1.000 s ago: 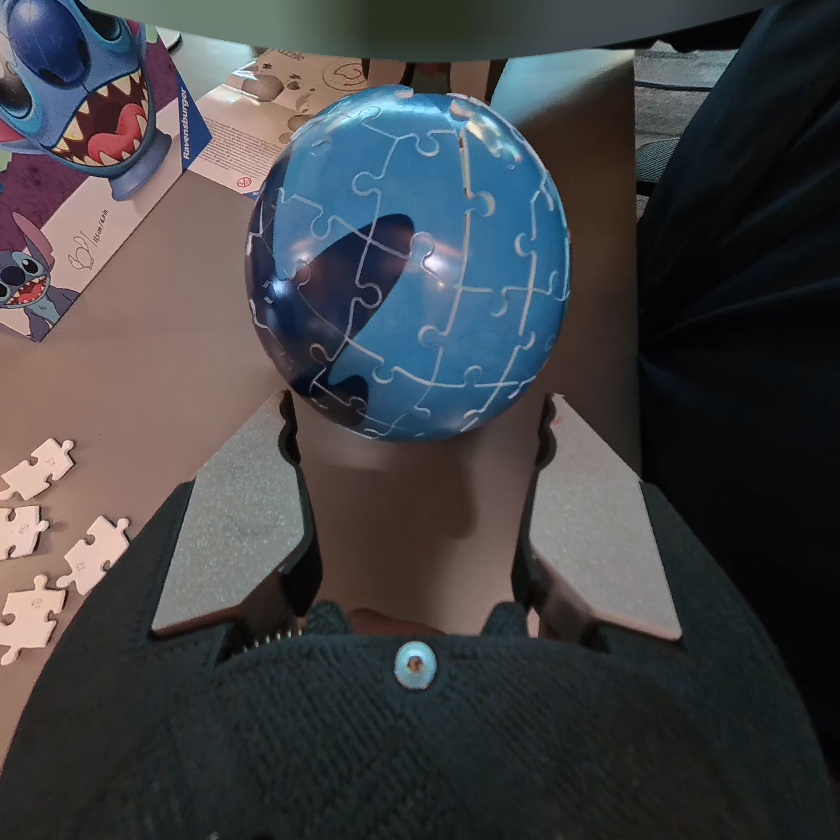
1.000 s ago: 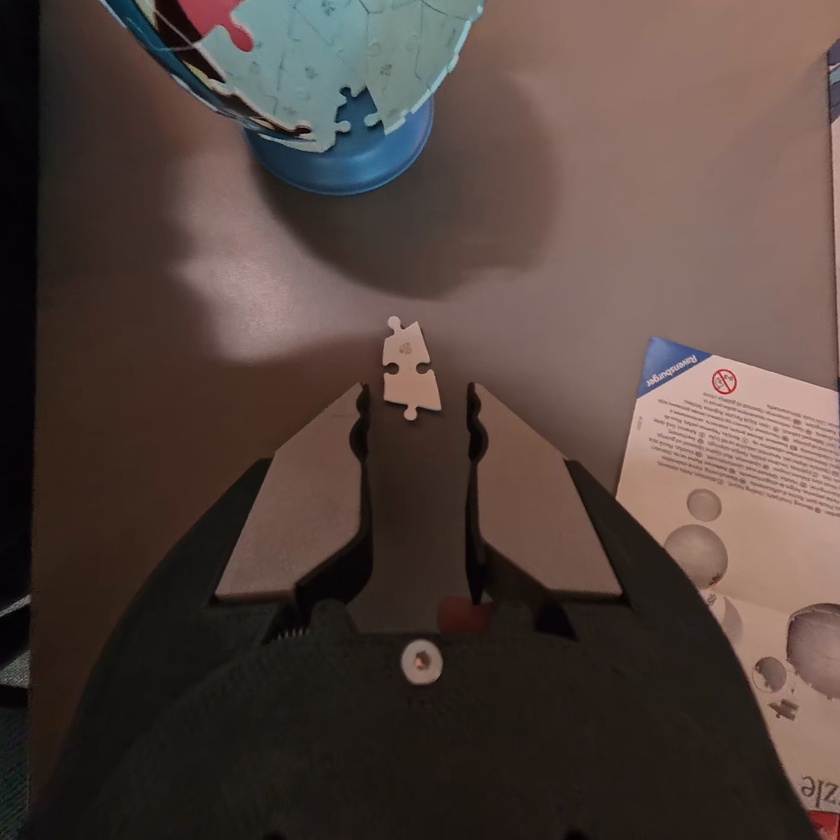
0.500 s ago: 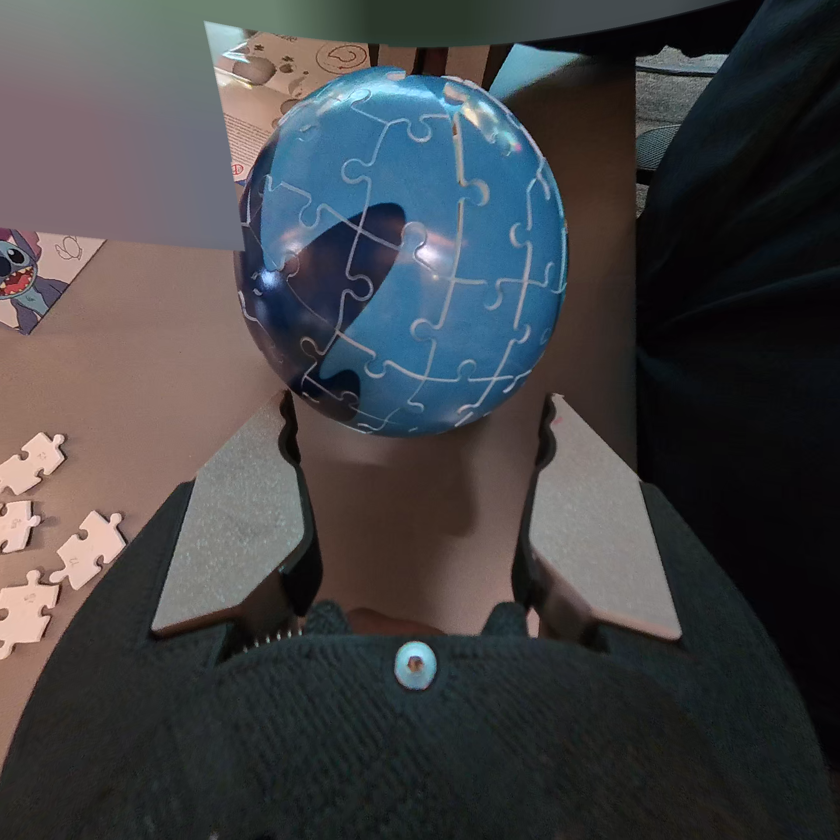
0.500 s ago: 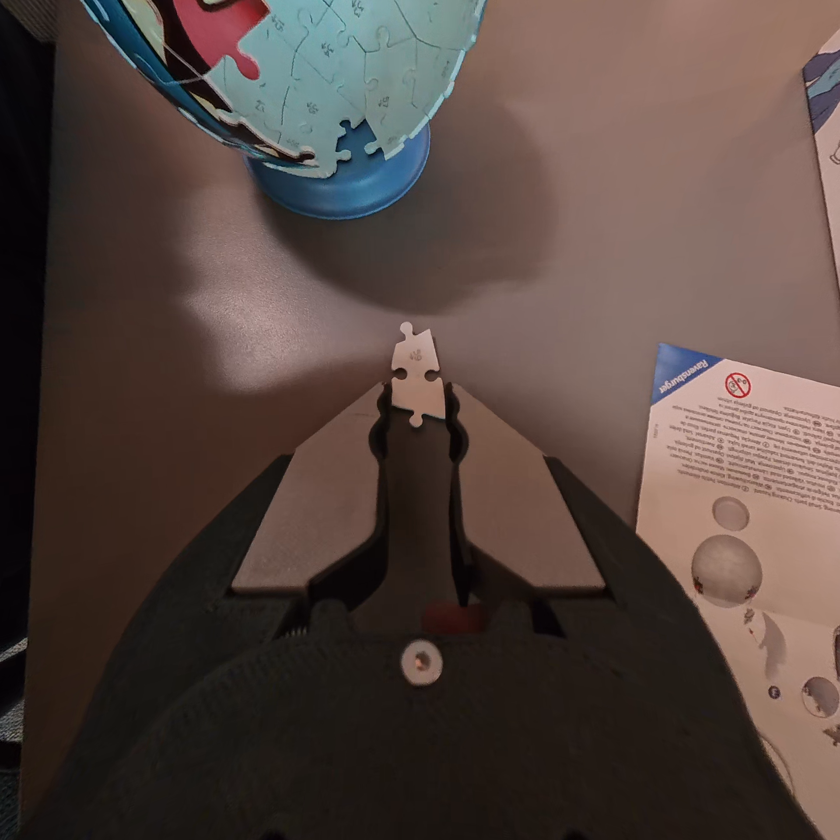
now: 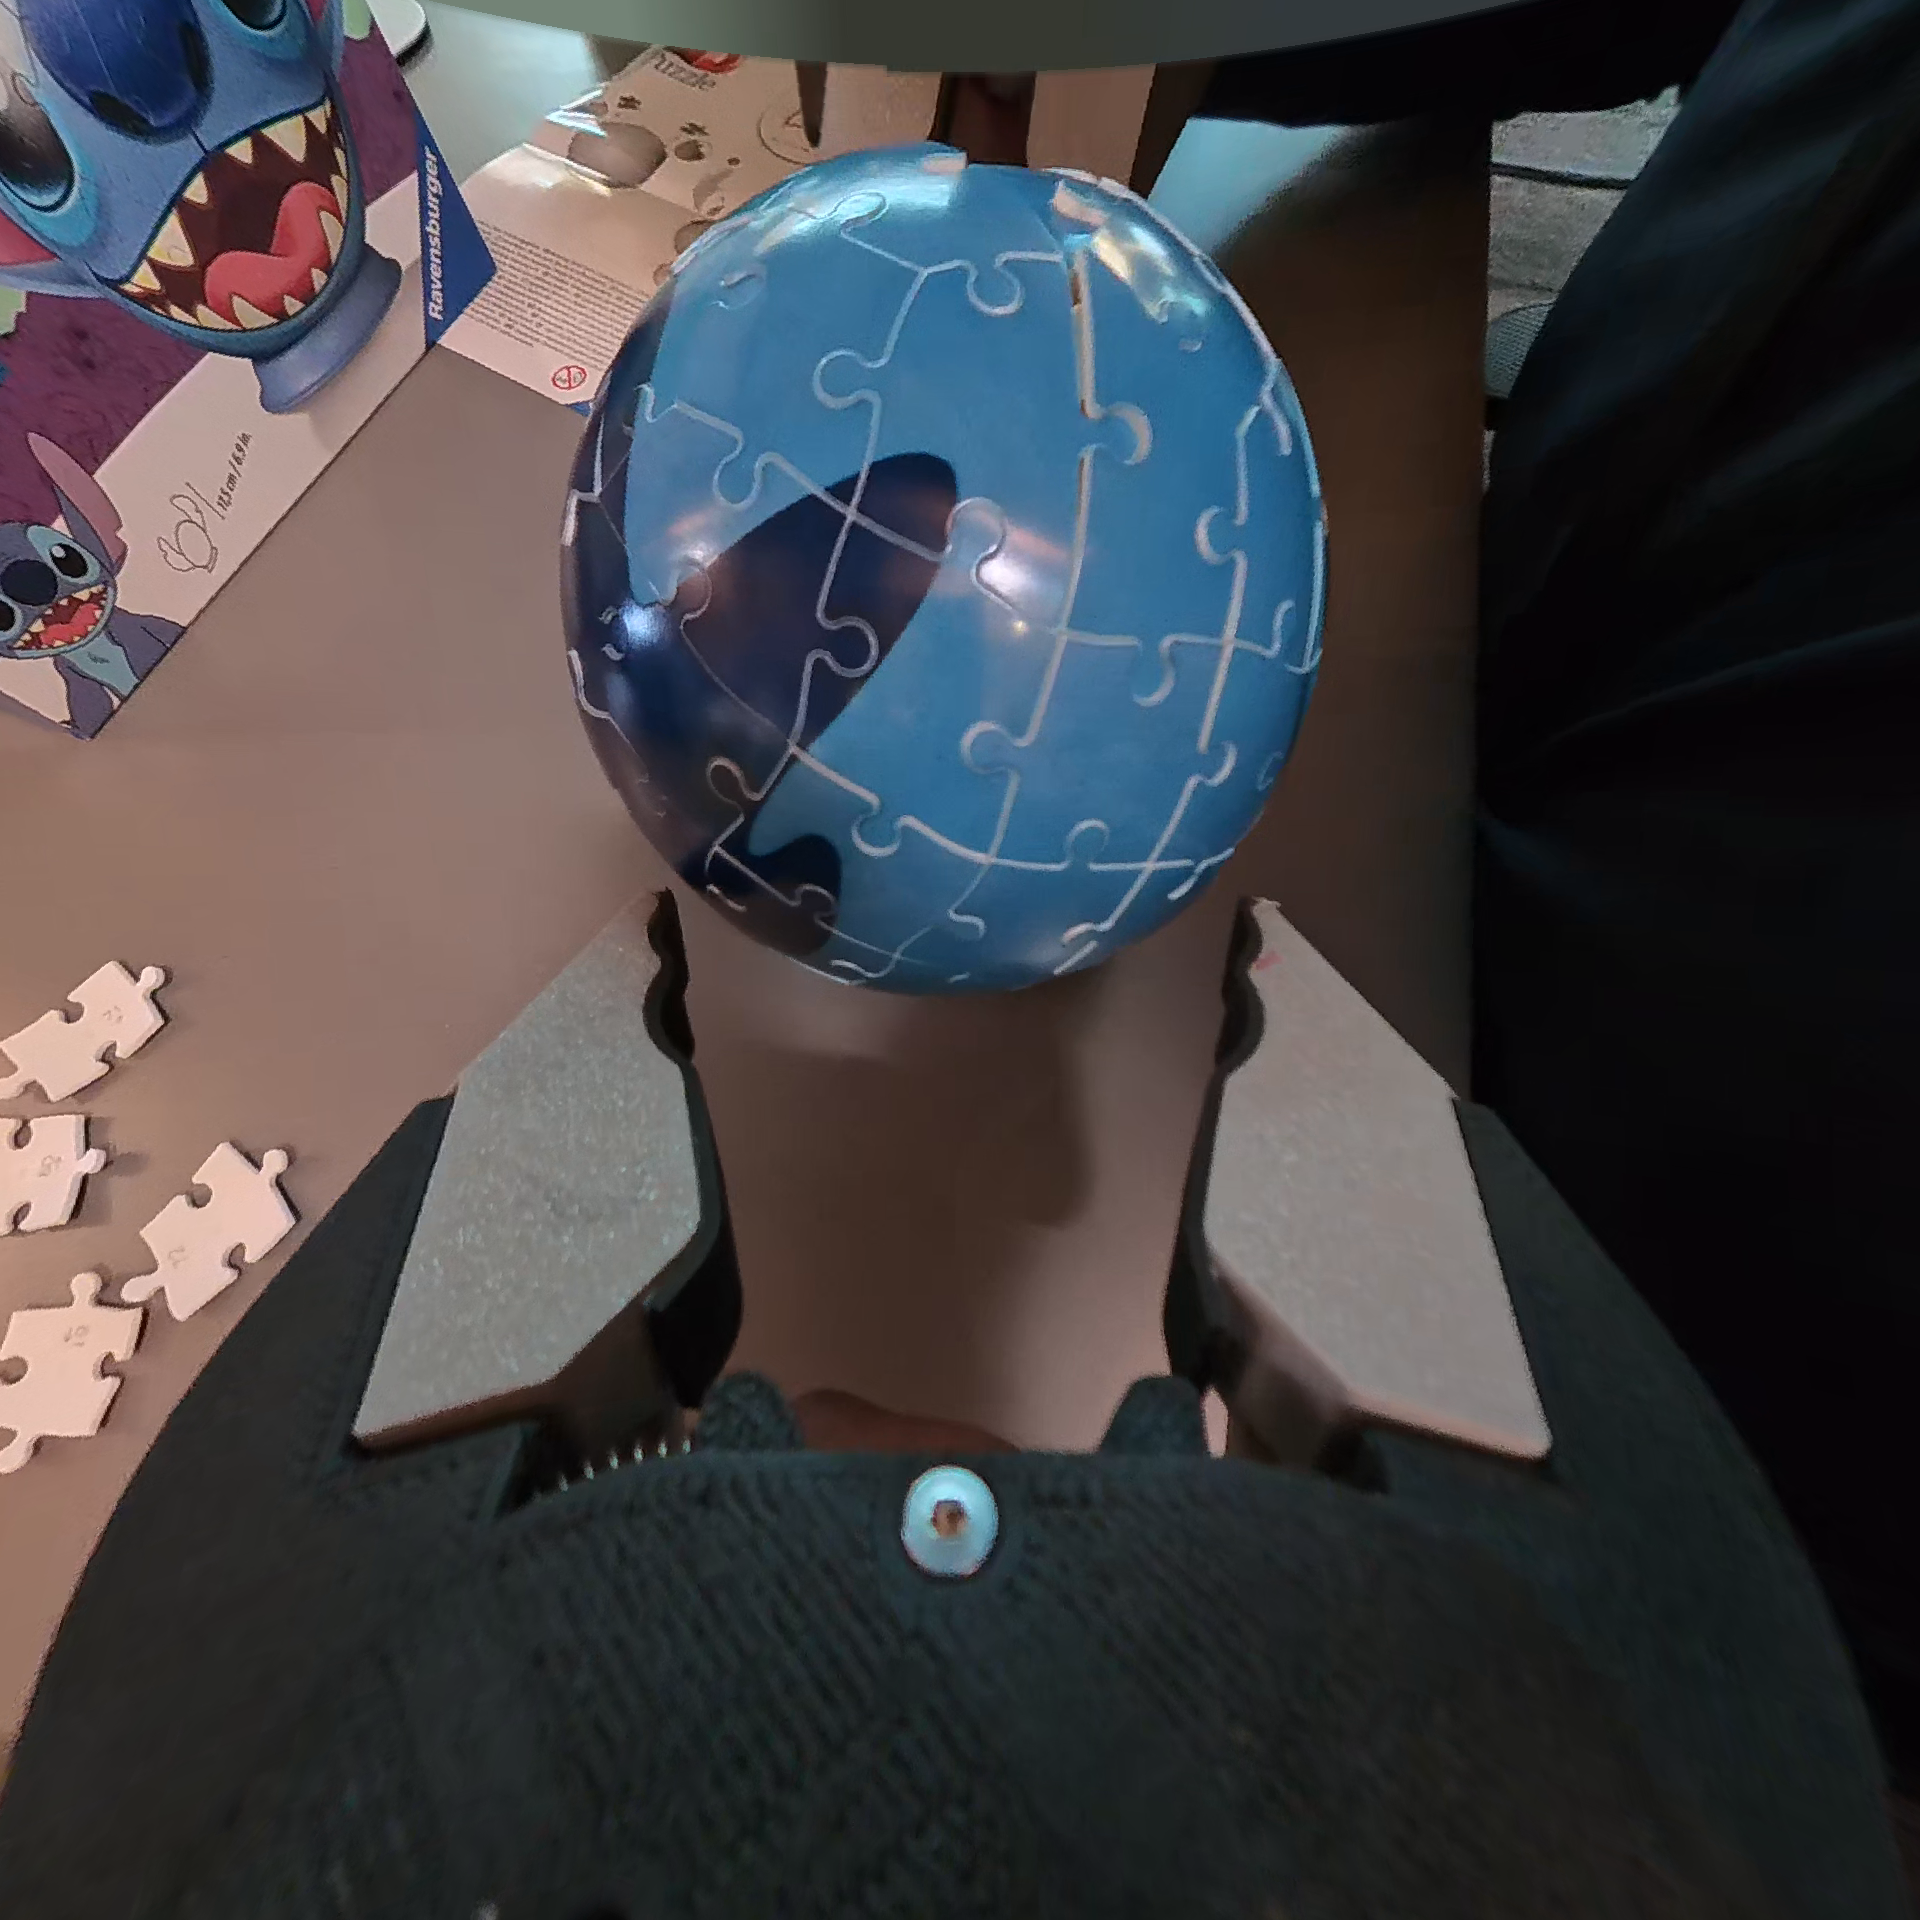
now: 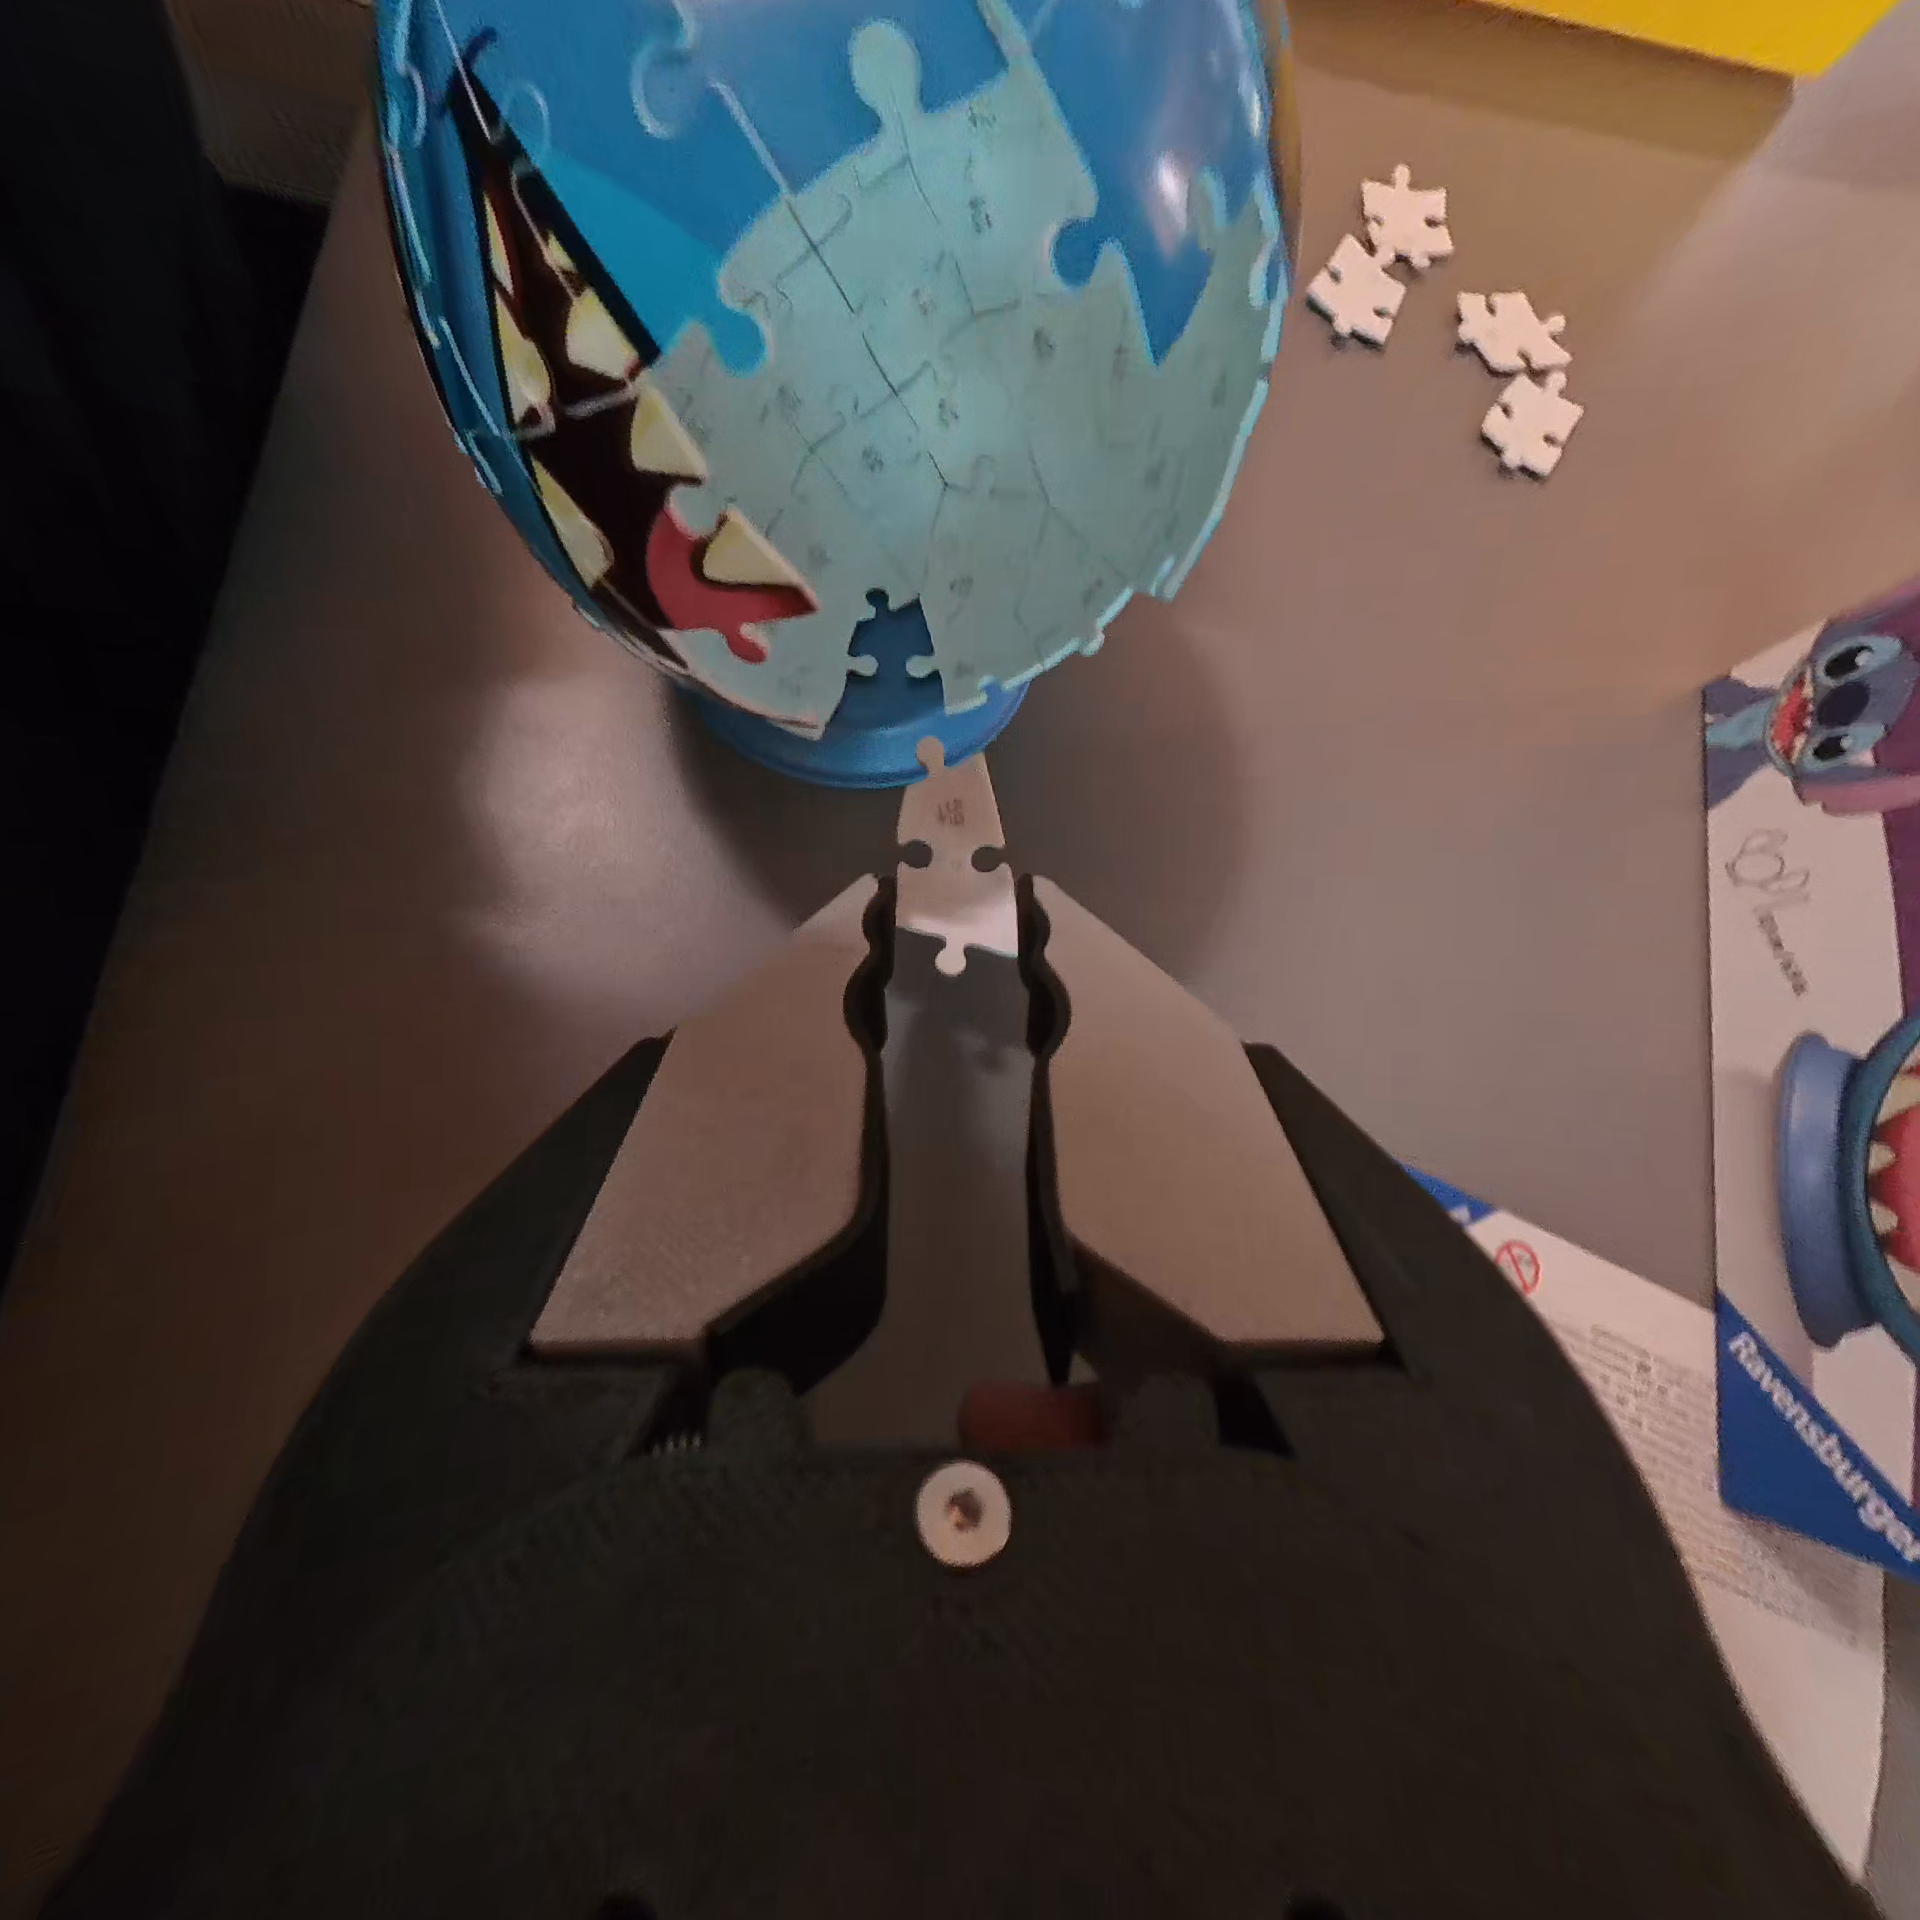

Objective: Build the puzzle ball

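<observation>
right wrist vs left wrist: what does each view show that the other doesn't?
Right wrist only: the right tool shut on a joined pair of white pieces, the ball's toothed mouth, the gap low in its shell and its blue stand.

Left wrist only: the left tool, open and empty, and the ball's plain blue back with a dark patch.

Both: the puzzle ball, loose white pieces, the box and the brown table.
</observation>
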Demonstrator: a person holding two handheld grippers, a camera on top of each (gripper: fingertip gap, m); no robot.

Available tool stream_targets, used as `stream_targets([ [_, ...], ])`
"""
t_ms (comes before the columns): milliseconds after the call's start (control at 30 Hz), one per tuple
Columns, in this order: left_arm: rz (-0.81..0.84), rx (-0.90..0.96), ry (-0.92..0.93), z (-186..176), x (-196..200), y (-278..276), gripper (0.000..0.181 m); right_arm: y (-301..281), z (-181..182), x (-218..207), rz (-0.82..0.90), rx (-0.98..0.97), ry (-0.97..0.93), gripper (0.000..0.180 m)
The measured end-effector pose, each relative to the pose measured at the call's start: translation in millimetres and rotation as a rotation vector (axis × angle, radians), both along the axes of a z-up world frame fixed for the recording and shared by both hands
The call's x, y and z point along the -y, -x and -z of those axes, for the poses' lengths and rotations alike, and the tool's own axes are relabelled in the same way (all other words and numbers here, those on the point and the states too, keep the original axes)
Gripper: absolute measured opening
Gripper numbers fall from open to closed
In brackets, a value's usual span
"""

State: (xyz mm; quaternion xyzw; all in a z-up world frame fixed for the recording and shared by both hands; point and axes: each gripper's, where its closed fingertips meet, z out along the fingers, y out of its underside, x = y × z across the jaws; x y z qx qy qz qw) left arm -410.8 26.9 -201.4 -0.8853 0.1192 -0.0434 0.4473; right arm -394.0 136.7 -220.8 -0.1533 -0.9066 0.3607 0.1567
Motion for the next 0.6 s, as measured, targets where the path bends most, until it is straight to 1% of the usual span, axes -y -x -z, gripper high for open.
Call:
stream_targets([
  [300,0.001,0.008,0.001,1,1,-2,0.102,7,0,23,-0.077,0.029,0.035,0.02],
  [600,0.0,0.01,-0.003,1,2,-2,0.102,9,6,36,-0.056,0.093,0.029,0.02],
])
